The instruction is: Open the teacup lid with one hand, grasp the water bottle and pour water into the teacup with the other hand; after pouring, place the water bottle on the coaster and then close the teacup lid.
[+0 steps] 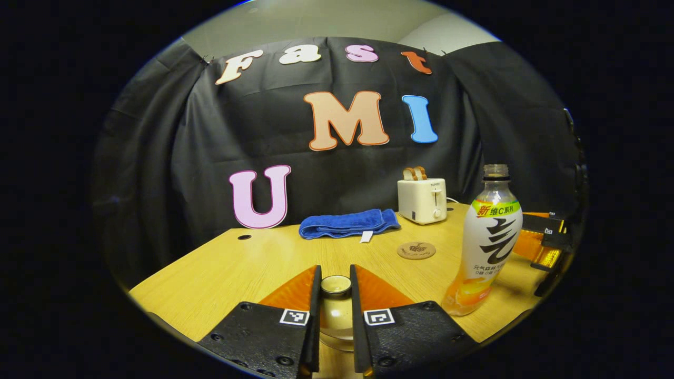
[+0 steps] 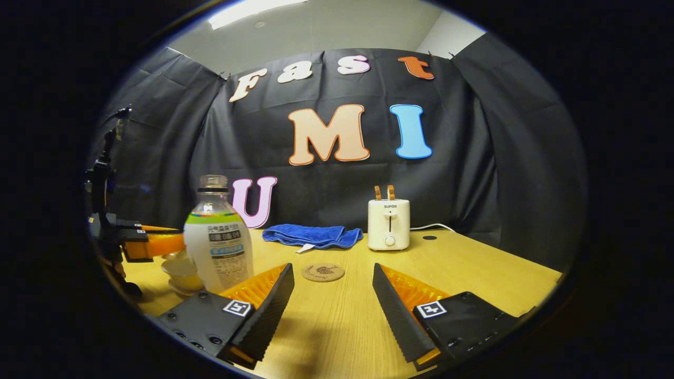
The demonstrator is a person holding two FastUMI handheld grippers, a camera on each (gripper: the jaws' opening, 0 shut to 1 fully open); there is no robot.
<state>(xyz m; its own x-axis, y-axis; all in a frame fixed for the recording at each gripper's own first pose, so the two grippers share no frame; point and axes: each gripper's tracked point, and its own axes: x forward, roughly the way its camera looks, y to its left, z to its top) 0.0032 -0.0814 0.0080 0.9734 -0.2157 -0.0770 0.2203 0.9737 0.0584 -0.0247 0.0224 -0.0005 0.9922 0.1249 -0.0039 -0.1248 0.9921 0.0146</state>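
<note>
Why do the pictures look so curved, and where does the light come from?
Left gripper view: the fisheye lens bows the table edge; the bottle leans outward, and glare glints on the teacup lid between the left tool fingers. Right gripper view: a ceiling light glows at the top, and the open right tool throws a soft shadow on the wood.

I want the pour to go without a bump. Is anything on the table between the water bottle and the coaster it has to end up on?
Nothing visible. In the right gripper view bare table lies between the water bottle and the coaster; the towel and toaster sit farther back. The open right gripper hovers near that stretch.
</note>
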